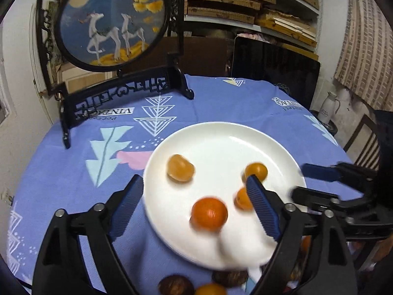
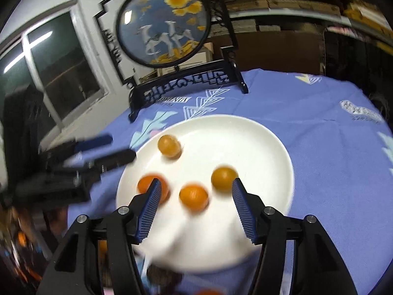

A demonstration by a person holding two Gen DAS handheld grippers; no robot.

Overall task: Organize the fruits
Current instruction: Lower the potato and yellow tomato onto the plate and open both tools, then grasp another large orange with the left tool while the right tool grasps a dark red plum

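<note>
A white plate (image 1: 216, 132) sits on a round table covered with a blue printed cloth (image 1: 221, 98), and everything else is placed here by that plate. Four small orange fruits lie on it, none touching another. The palest one (image 1: 180, 170) is toward the plate's far left. A second (image 1: 256, 170) lies to the right of it, a third (image 1: 242, 199) just in front of that, and the deepest orange one (image 1: 209, 213) sits nearest the front rim.

The left gripper (image 1: 194, 206) hangs over the front of the plate with its blue ribbed fingers (image 1: 262, 209) spread wide. The deep orange fruit lies below the gap, and the fingers do not press on it. One finger stands outside the plate's left rim; the other stands over the plate and covers part of the third fruit.

The right gripper (image 2: 196, 196) also hangs over the front of the plate, its fingers (image 2: 242, 209) apart and pinching nothing. In the right wrist view an orange fruit (image 2: 194, 196) lies below the gap, with another (image 2: 153, 188) partly behind the left finger and one (image 2: 224, 179) just beside the right finger.

Two dark brown round things (image 1: 173, 285) and another orange fruit (image 1: 211, 291) lie on the cloth just in front of the plate. Behind the plate, at the table's far edge, stands a round picture of two white deer in a black carved stand (image 1: 110, 19).
</note>
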